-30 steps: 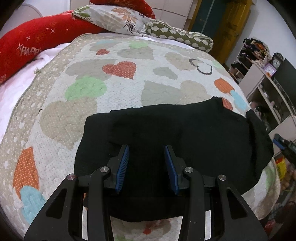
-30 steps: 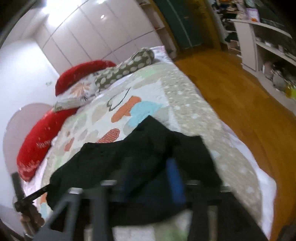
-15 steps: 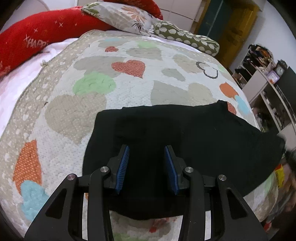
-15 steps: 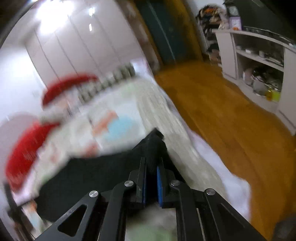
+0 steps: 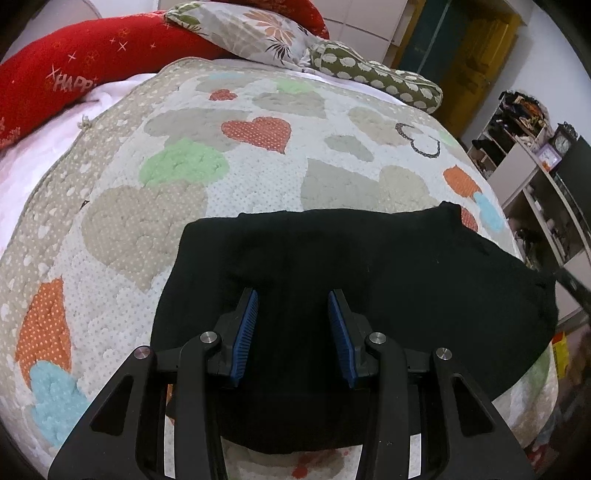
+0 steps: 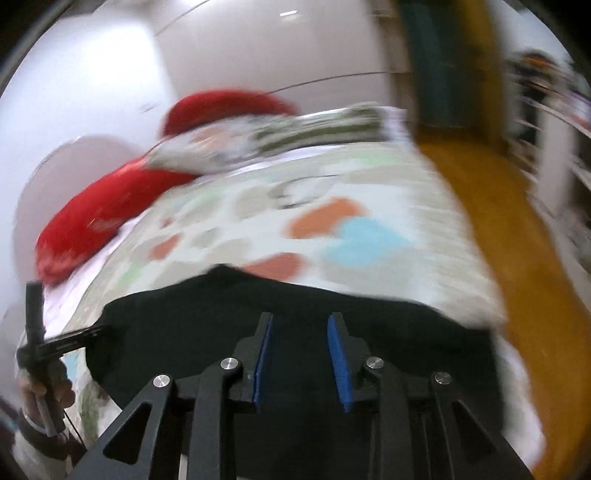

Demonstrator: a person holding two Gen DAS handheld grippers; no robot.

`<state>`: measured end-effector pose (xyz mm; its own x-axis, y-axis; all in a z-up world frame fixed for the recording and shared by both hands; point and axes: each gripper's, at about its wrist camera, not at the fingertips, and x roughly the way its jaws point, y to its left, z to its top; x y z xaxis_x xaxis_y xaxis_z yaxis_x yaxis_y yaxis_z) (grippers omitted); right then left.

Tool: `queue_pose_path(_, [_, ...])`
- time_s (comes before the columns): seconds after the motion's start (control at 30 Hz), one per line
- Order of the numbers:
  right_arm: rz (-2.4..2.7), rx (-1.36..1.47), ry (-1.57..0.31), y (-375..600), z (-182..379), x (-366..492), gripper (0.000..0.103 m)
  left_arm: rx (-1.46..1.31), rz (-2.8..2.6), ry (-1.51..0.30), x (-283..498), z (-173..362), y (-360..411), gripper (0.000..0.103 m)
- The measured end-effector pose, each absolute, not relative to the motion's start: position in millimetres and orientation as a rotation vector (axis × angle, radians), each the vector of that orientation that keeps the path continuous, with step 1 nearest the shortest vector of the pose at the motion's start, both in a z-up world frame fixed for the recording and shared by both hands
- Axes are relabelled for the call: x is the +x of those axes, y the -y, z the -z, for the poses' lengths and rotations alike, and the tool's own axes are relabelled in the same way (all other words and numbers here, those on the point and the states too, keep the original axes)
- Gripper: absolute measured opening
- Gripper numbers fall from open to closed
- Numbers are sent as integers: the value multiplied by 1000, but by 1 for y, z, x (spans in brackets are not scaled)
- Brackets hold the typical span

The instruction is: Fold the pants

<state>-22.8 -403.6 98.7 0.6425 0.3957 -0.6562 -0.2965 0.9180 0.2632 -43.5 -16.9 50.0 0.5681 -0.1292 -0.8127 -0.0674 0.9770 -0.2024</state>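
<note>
Black pants (image 5: 388, 266) lie folded flat across the near end of a heart-patterned bedspread (image 5: 177, 192). My left gripper (image 5: 291, 297) hovers over their near left part, open, with only cloth below the blue pads. In the blurred right wrist view, my right gripper (image 6: 300, 317) is above the pants (image 6: 192, 325) with its jaws opening and nothing between them. That view also shows the left gripper (image 6: 66, 343) at the pants' left edge, held by a hand (image 6: 44, 395). A dark blur at the pants' right end is the right gripper (image 5: 570, 286).
A red bolster (image 5: 74, 66), a flowered pillow (image 5: 258, 33) and a green patterned pillow (image 5: 380, 77) lie at the head of the bed. Shelves (image 5: 535, 177) stand to the right. An orange wooden floor (image 6: 517, 240) runs beside the bed.
The right gripper closed on the pants' right end, drew it outward and let go, and its jaws now stand apart. The pants' right side lies flatter. The left gripper stayed put.
</note>
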Motion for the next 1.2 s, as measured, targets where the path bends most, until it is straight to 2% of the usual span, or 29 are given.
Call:
queue_pose_path(0.13, [-529,59,-846,334,-72,31,28,-204,36,-970,-39,-50,18,38])
queue_pose_path(0.37, [-571,-42,-905,291,-36,79,28,-181,49,-963,-33,-49,17,41])
queue_pose_path(0.4, [-582,-28,-907,294,-35,83,26,-184,51,-962,-31,-48,16,41])
queue_pose_path(0.43, [-603,-9,-909,296,-36,85,12,-186,51,-960,-31,-48,16,41])
queue_pose_path(0.47, [-627,1,-907,297,-38,85,3,-187,51,-958,-30,-48,15,41])
queue_pose_path(0.77, [-567,-106,-797,279,-65,94,1,-169,32,-953,-14,-51,12,41])
queue_pose_path(1.0, [-516,-75,-877,274,-34,113,1,-117,-22,-935,-13,-45,21,41])
queue_pose_path(1.2, [-508,-6,-808,303,-76,75,5,-101,-33,-929,-19,-52,24,41])
